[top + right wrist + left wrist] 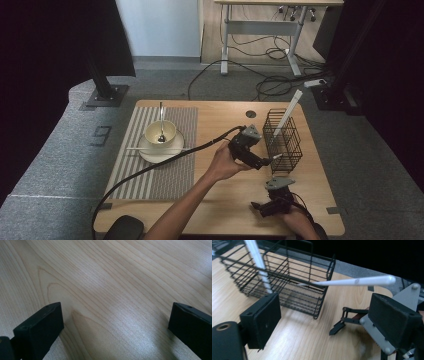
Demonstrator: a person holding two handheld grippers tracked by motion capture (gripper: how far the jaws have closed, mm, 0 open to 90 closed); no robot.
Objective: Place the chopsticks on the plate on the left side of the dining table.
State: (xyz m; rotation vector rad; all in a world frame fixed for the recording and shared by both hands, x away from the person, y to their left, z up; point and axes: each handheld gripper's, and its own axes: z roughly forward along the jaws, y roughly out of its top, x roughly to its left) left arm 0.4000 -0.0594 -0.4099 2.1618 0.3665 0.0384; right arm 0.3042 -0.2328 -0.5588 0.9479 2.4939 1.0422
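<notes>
A black wire basket (283, 141) (287, 282) stands on the right part of the wooden table. One white chopstick (290, 110) (258, 262) leans upright in it. A second white chopstick (275, 157) (357, 281) pokes out sideways through the basket's near wall, resting on the wire. My left gripper (265, 162) (328, 320) hovers just in front of that basket, open, its pads on either side below the protruding chopstick and apart from it. My right gripper (260, 207) (115, 325) rests low near the table's front right edge, open over bare wood.
A cream bowl (160, 131) with a spoon (161, 120) sits on a plate (150, 155) on the striped placemat (165, 177) at the left; a third white chopstick (137, 148) lies across the plate. The left gripper's cable (150, 167) trails over the mat.
</notes>
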